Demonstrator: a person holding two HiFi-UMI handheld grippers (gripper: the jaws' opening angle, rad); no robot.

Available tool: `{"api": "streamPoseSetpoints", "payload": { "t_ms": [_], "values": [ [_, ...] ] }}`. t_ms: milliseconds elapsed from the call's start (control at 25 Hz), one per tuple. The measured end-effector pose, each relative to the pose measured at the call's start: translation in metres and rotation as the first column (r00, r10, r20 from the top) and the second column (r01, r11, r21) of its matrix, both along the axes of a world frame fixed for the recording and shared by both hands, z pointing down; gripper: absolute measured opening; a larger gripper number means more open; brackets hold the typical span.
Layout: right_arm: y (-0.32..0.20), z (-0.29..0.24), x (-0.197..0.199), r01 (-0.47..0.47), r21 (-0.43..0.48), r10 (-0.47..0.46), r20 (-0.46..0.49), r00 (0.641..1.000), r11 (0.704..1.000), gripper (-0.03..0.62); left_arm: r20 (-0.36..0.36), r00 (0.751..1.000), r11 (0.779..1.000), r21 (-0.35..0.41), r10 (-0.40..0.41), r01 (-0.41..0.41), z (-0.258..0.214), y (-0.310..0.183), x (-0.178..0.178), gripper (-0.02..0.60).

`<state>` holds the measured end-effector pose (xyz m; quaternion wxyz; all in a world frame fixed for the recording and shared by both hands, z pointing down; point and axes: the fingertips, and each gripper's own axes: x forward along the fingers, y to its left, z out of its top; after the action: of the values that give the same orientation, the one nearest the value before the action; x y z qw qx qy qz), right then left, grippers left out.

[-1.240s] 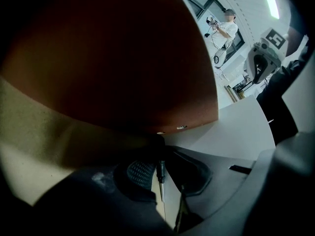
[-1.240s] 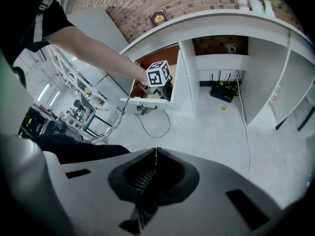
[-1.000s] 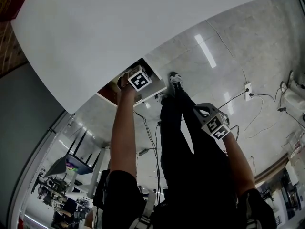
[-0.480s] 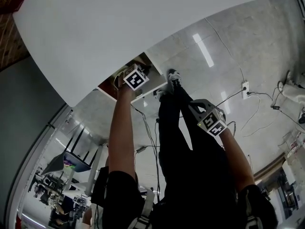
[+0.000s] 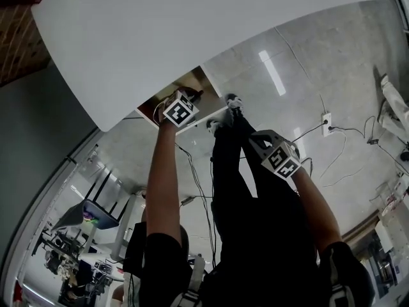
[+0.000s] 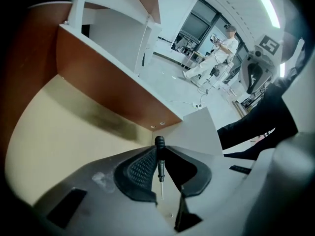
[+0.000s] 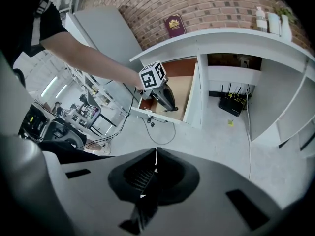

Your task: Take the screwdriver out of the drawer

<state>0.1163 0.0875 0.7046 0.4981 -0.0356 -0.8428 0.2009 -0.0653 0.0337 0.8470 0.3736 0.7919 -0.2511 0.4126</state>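
The wooden drawer stands open under the white tabletop. My left gripper reaches into it. In the left gripper view the left gripper is shut on a small black screwdriver, its handle tip pointing out over the drawer's beige floor and its thin shaft running back between the pads. The right gripper view shows the drawer with the left gripper inside it. My right gripper hangs lower right, away from the drawer, and the right gripper is shut and holds nothing.
The person's black trousers and shoes stand between the two arms. Cables and a power strip lie on the grey floor. A router sits under the desk. A red book and bottles rest on top. Another person stands far off.
The left gripper has drawn back a little toward the drawer's front edge. The right gripper has shifted slightly up and left in the head view.
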Motion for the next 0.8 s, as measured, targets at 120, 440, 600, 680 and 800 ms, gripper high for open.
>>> {"api": "streamPoseSetpoints", "payload": {
  "t_ms": [120, 440, 600, 680, 800],
  "values": [
    [0.004, -0.004, -0.007, 0.024, 0.005, -0.024, 0.014, 1.000, 1.000, 0.058, -0.016, 0.999, 0.999, 0.012, -0.038, 0.038, -0.012, 0.005, 0.000, 0.054],
    [0.007, -0.010, -0.017, 0.069, 0.010, -0.070, 0.034, 0.997, 0.998, 0.058, -0.117, 0.975, 0.976, 0.086, -0.191, 0.201, -0.055, 0.001, 0.010, 0.054],
    [0.020, -0.020, -0.026, 0.133, 0.013, -0.133, 0.032, 0.991, 0.991, 0.058, -0.188, 0.913, 0.914, 0.122, -0.362, 0.387, -0.089, 0.008, -0.002, 0.054],
    [0.022, -0.023, -0.026, 0.165, 0.016, -0.165, 0.029, 0.986, 0.986, 0.058, -0.229, 0.863, 0.864, 0.134, -0.450, 0.485, -0.108, 0.010, -0.004, 0.054],
    [0.024, -0.033, -0.032, 0.191, 0.025, -0.192, 0.036, 0.981, 0.981, 0.058, -0.251, 0.819, 0.815, 0.150, -0.516, 0.560, -0.135, 0.020, -0.010, 0.054]
  ]
}}
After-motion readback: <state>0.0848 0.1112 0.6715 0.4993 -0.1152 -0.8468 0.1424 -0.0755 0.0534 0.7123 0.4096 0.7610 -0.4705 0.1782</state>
